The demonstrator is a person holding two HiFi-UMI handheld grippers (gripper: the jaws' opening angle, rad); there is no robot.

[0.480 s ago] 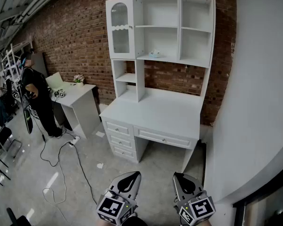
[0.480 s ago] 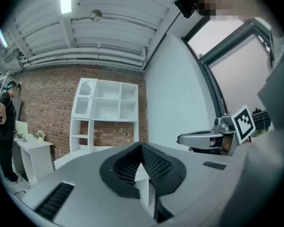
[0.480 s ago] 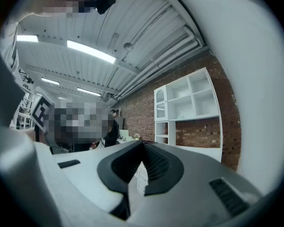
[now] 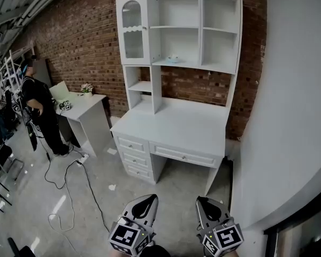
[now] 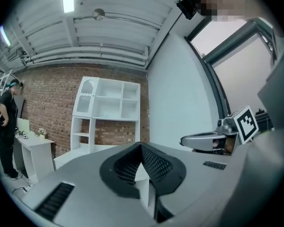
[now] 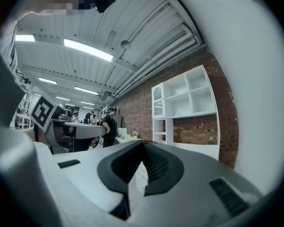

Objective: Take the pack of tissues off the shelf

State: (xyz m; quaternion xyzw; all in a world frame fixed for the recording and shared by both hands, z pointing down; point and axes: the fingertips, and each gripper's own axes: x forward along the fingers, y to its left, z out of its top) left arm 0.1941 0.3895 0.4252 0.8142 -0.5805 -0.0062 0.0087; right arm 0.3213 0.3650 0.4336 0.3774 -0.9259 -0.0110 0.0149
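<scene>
The pack of tissues (image 4: 173, 59) is a small pale packet on the middle shelf of the white hutch (image 4: 179, 31), which stands on a white desk (image 4: 176, 125) against the brick wall. Both grippers hang low and far in front of the desk, over the floor. My left gripper (image 4: 147, 199) and my right gripper (image 4: 204, 202) are shut with nothing between their jaws. In the left gripper view the closed jaws (image 5: 142, 148) point toward the hutch (image 5: 108, 107). The right gripper view also shows closed jaws (image 6: 143, 144) and the hutch (image 6: 184, 100) far ahead.
A white wall (image 4: 294, 116) runs close along the right. At the left, a person in black (image 4: 40, 108) stands by a small white table (image 4: 85, 116). Cables (image 4: 69, 181) trail over the grey floor, and chairs (image 4: 0, 165) stand at the far left.
The head view has shifted slightly, so the desk and hutch sit a little higher and further left in the picture. Both grippers stay shut in the same place.
</scene>
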